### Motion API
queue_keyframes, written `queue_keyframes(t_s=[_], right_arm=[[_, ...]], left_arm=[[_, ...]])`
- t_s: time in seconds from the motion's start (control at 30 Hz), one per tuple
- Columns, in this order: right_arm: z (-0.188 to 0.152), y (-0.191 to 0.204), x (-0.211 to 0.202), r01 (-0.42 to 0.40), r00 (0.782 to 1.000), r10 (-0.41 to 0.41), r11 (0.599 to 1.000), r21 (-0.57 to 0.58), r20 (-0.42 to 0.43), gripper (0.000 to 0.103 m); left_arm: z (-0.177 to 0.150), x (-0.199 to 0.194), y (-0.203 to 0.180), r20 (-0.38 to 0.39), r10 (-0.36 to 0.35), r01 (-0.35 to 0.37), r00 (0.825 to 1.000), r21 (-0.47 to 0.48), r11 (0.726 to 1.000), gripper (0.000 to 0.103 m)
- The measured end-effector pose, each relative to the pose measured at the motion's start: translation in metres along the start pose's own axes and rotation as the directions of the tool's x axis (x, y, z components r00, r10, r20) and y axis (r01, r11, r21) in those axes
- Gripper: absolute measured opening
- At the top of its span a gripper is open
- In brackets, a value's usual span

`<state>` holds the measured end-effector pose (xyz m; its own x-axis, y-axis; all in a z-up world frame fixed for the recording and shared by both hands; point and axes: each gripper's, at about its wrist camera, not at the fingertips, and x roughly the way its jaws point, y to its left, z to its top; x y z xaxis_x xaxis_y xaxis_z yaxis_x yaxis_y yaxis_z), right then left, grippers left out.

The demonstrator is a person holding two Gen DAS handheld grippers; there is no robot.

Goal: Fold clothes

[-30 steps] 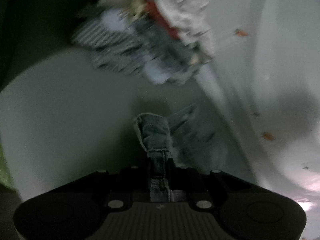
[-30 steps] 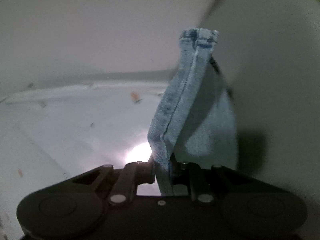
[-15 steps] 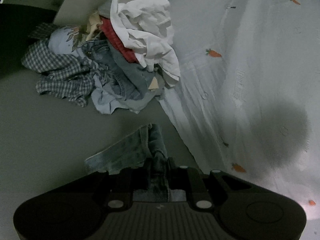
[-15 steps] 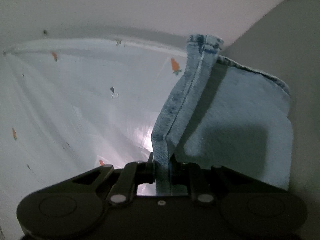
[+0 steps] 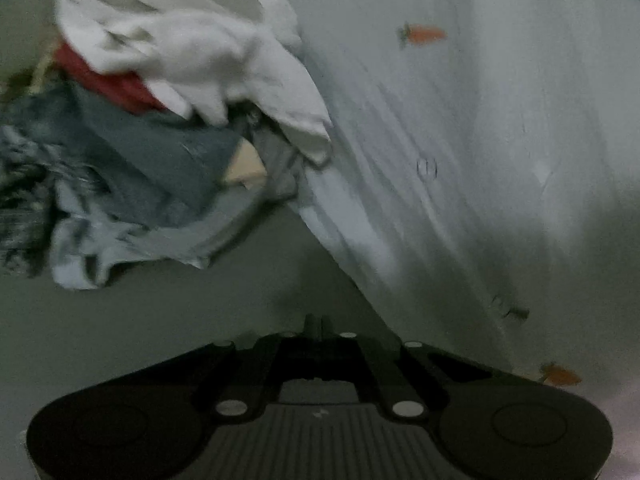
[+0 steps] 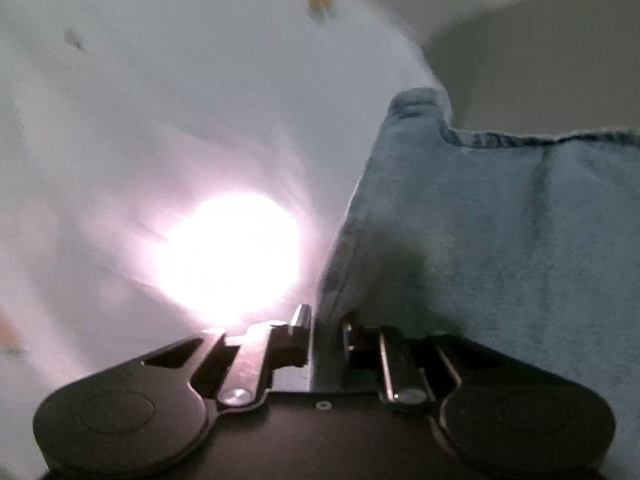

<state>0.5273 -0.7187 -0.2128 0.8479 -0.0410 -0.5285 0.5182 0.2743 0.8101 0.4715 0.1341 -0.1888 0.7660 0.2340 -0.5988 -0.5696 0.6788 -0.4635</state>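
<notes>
Left gripper (image 5: 316, 326) has its fingers pinched right together at the tips with nothing visible between them, pointing low and forward. Right gripper (image 6: 326, 326) is clamped on a fold of denim fabric (image 6: 500, 232), its dark fingers (image 6: 298, 320) squeezing the edge.

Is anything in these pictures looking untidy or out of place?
Yes. An unfolded heap of clothes lies crumpled beside the carrot-print sheet, a white garment on top. The right gripper pinches the denim piece; the left gripper is closed with nothing visible in it.
</notes>
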Motion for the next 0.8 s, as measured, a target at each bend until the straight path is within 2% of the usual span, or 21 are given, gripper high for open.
queue_keyframes(t_s=[0.03,0.1,0.17,0.23,0.33,0.47,0.53,0.57,0.6,0.67,0.73,0.8], right_arm=[[-0.005,0.001,0.012,0.014,1.000,-0.014,1.000,-0.013,-0.017,0.046],[-0.016,0.005,0.017,0.013,1.000,-0.014,0.996,-0.089,-0.015,0.057],[-0.027,0.007,0.006,0.042,0.999,-0.042,0.980,-0.193,0.001,0.058],[-0.036,0.003,-0.012,0.093,0.996,-0.092,0.956,-0.280,0.017,0.062],[-0.047,-0.007,-0.051,0.161,0.987,-0.142,0.908,-0.388,0.076,0.063],[-0.051,-0.032,-0.105,0.294,0.955,-0.226,0.825,-0.482,0.195,0.068],[-0.045,-0.055,-0.123,0.347,0.936,-0.275,0.823,-0.449,0.221,0.069],[-0.043,-0.067,-0.131,0.373,0.926,-0.299,0.822,-0.431,0.232,0.069],[-0.038,-0.082,-0.139,0.377,0.924,-0.308,0.839,-0.392,0.228,0.067],[-0.029,-0.103,-0.151,0.343,0.933,-0.283,0.886,-0.312,0.222,0.059],[-0.027,-0.117,-0.156,0.303,0.941,-0.246,0.919,-0.253,0.232,0.051],[-0.026,-0.121,-0.153,0.288,0.942,-0.230,0.928,-0.237,0.244,0.044]], left_arm=[[-0.005,0.005,-0.006,-0.012,0.001,-0.001,1.000,0.039,0.999,0.001],[-0.018,0.009,-0.018,-0.032,0.015,-0.011,0.999,0.135,0.991,0.003],[-0.035,0.008,-0.025,-0.067,0.024,-0.009,0.998,0.212,0.977,0.015],[-0.052,0.003,-0.026,-0.105,0.030,-0.003,0.994,0.249,0.968,0.018],[-0.074,-0.006,-0.025,-0.175,0.029,0.020,0.984,0.273,0.962,0.023],[-0.105,-0.024,-0.032,-0.252,0.057,0.038,0.966,0.356,0.934,0.034],[-0.121,-0.031,-0.036,-0.285,0.074,0.047,0.956,0.395,0.917,0.038],[-0.128,-0.035,-0.038,-0.283,0.078,0.050,0.956,0.418,0.907,0.041],[-0.135,-0.040,-0.042,-0.273,0.083,0.052,0.958,0.453,0.890,0.043],[-0.144,-0.044,-0.052,-0.263,0.101,0.056,0.959,0.529,0.847,0.051],[-0.151,-0.043,-0.058,-0.261,0.114,0.056,0.959,0.565,0.823,0.057],[-0.157,-0.042,-0.063,-0.260,0.124,0.056,0.958,0.592,0.804,0.061]])
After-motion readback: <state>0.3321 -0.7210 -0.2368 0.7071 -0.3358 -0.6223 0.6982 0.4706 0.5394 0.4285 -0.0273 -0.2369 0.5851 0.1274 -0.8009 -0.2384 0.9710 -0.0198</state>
